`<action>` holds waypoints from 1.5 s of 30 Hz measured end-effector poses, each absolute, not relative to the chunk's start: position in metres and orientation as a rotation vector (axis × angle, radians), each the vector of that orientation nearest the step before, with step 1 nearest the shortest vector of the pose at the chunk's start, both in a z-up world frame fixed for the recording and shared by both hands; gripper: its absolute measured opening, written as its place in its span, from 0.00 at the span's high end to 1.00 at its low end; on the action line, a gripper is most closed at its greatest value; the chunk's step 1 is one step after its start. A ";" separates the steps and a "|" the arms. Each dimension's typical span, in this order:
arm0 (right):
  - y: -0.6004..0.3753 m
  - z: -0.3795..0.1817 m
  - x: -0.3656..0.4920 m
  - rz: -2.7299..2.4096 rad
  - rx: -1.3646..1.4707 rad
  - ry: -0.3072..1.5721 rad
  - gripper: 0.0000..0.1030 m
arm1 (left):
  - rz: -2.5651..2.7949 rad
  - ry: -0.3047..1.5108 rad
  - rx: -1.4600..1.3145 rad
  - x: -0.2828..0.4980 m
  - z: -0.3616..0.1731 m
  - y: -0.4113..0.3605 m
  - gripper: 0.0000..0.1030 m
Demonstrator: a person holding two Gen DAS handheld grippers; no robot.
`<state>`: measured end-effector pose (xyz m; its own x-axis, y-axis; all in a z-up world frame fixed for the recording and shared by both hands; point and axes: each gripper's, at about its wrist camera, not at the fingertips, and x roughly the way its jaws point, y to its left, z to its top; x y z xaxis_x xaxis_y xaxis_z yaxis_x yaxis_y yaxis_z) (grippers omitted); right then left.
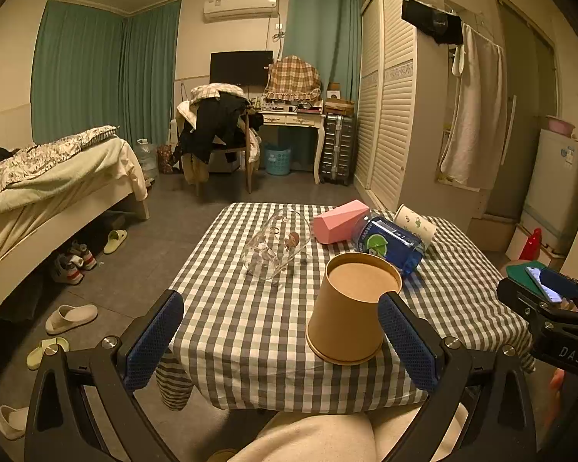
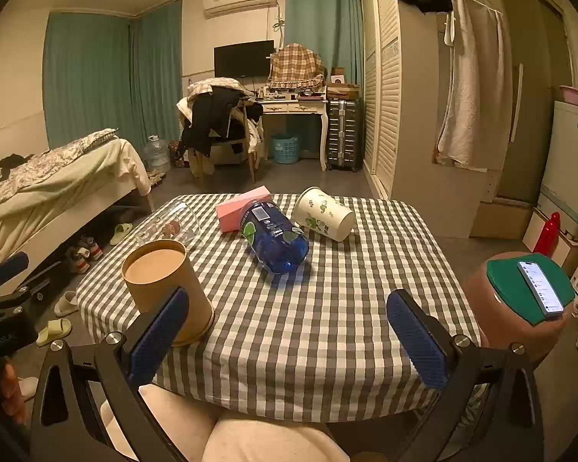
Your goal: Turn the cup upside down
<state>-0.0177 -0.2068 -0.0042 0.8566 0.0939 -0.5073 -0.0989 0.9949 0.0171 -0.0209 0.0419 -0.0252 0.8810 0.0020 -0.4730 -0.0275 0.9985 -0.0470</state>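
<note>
We see brown paper cup (image 1: 352,308) already inverted, wide rim down on checked tablecloth (image 1: 250,327), axis roughly upright. Left gripper (image 1: 281,331) nearer, fingers apart, empty; cup just inside its right finger (image 1: 406,340), contact unclear. Right gripper (image 2: 289,331) open, empty; cup partly hidden behind its left finger (image 2: 160,335).

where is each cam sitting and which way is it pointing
Left wrist: on the left gripper, facing across the checked table into the bedroom; brown cup upside down near its right finger; jaws open, person's lap below, right gripper at the far right edge.
Right wrist: on the right gripper, same heading from further right; jaws open, lap below, brown cup by its left finger.
Shared: table, brown cup, blue bottle, pink box.
</note>
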 end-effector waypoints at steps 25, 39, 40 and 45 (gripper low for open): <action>-0.207 -0.003 -0.015 0.101 -0.020 0.542 0.00 | 0.026 0.486 -0.039 -0.023 -0.021 0.044 0.00; -0.204 -0.005 -0.015 0.100 -0.025 0.549 0.00 | 0.028 0.487 -0.035 -0.023 -0.020 0.044 0.00; -0.204 -0.005 -0.015 0.100 -0.025 0.549 0.00 | 0.028 0.486 -0.035 -0.023 -0.020 0.044 0.00; -0.204 -0.007 -0.015 0.100 -0.025 0.553 0.00 | 0.029 0.487 -0.035 -0.023 -0.020 0.044 0.00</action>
<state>-0.0149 -0.2042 -0.0069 0.8465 0.0879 -0.5251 -0.1012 0.9949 0.0033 -0.0233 0.0443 -0.0200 0.8835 0.0196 -0.4681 -0.0361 0.9990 -0.0263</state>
